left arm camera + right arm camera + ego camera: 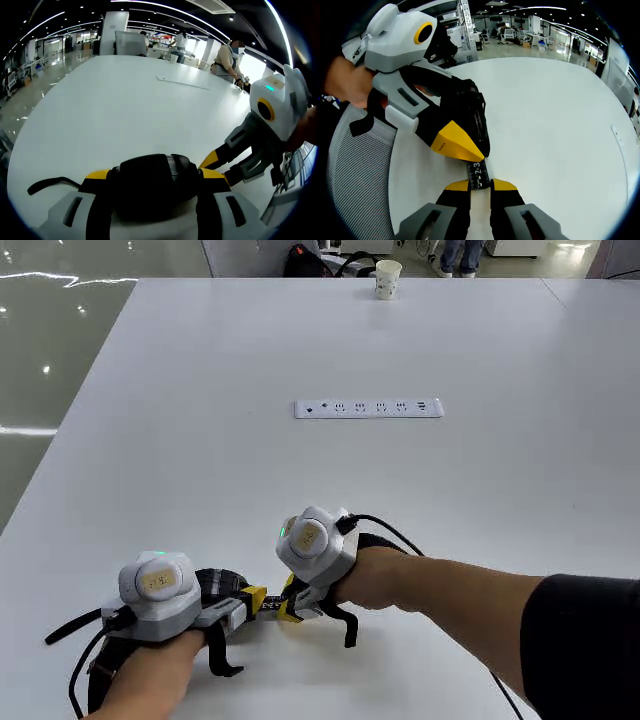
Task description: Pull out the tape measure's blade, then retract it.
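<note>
Left tongs (155,176) are closed on the tape measure (152,195), with one yellow-tipped jaw pressed to each side of its black case. Right tongs (480,187) are drawn narrow and pinch the blade (477,174) between their own yellow tips. We see a short stretch of dark blade with pale numerals running from the mouth of the case to that pinch. The two pairs of tongs sit close together, nearly nose to nose, with the blade bridging the small gap.

From the head view we place the tape measure low at the near part of the white counter (300,340), just in front of us and a little left of centre. We cannot tell whether the case rests on the counter or hangs just above it. A black cable (392,531) loops off the back of the right tongs and trails along our forearm.

Farther out, a white power strip (368,408) lies flat near the middle of the counter, well apart from the tongs. A paper cup (388,279) stands upright at the far edge. From the right gripper view we see a grey mesh chair back (355,180) beside the counter's near side.
</note>
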